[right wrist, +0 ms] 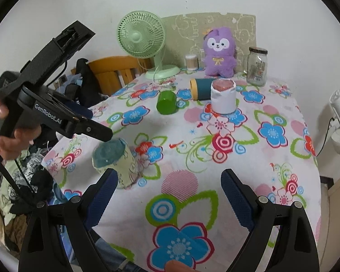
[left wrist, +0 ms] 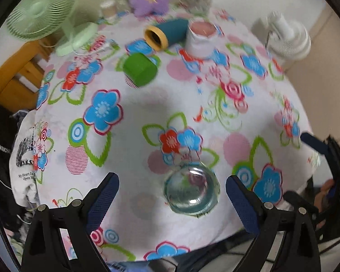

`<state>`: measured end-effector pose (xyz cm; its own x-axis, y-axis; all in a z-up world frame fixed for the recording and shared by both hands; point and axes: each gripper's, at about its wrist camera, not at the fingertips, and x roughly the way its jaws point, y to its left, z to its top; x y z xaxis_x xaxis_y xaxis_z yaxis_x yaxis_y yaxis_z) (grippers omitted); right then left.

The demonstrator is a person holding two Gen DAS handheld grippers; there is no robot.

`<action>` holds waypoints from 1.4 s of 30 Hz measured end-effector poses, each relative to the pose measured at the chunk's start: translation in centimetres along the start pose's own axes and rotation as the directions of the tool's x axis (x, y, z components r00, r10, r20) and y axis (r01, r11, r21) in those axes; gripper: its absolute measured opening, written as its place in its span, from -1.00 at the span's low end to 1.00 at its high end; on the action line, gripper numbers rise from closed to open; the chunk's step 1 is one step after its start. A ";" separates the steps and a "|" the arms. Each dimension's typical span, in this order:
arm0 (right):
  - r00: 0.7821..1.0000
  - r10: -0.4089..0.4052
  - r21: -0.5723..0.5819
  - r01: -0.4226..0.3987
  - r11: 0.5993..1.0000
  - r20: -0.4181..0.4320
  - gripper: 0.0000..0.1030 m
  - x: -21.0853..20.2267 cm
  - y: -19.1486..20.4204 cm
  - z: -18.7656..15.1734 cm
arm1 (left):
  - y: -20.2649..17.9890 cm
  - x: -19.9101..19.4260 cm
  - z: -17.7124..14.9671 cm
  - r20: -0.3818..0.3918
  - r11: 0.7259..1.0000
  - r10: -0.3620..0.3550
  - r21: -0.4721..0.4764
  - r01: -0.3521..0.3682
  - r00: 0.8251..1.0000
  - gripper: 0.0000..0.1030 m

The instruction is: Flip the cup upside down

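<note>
A clear glass cup (left wrist: 191, 189) stands on the flowered tablecloth (left wrist: 147, 104), seen from above in the left wrist view; whether its mouth faces up or down I cannot tell. My left gripper (left wrist: 172, 195) is open above it, the cup lying between its blue pads, nearer the right one. In the right wrist view the same cup (right wrist: 115, 161) stands near the table's left front edge, under the left gripper's black body (right wrist: 56, 113). My right gripper (right wrist: 167, 192) is open and empty over the front of the table.
A green cup (right wrist: 166, 102) and a teal tube with a yellow rim (right wrist: 201, 88) lie on their sides. A white-wrapped cup (right wrist: 223, 97), glass jar (right wrist: 257, 66), purple plush (right wrist: 219, 52) and green fan (right wrist: 142, 38) stand behind. A wooden chair (right wrist: 115, 72) is at left.
</note>
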<state>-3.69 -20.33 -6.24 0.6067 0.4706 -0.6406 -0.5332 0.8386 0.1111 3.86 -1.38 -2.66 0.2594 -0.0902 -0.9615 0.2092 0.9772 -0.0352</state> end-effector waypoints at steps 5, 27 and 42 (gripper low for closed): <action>1.000 -0.001 -0.029 0.001 1.000 0.014 0.82 -0.2 1.4 1.2 | 1.5 -0.5 -0.7 0.078 0.996 -0.054 -0.070 0.059 0.995 0.87; 0.992 -0.050 -0.105 0.062 0.992 0.118 0.82 -1.7 5.3 6.1 | 5.0 -5.3 -4.6 0.429 0.974 0.039 -0.219 0.061 0.903 0.92; 0.981 -0.068 -0.094 0.086 0.992 0.183 0.82 -1.9 7.0 6.1 | 4.7 -5.2 -7.9 0.568 0.956 0.151 -0.291 0.026 0.809 0.98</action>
<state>-4.98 -13.74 0.40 0.7387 0.4551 -0.4972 -0.5323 0.8464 -0.0162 -3.96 5.24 -0.02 0.7772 -0.0349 -0.6283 -0.0673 0.9881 -0.1380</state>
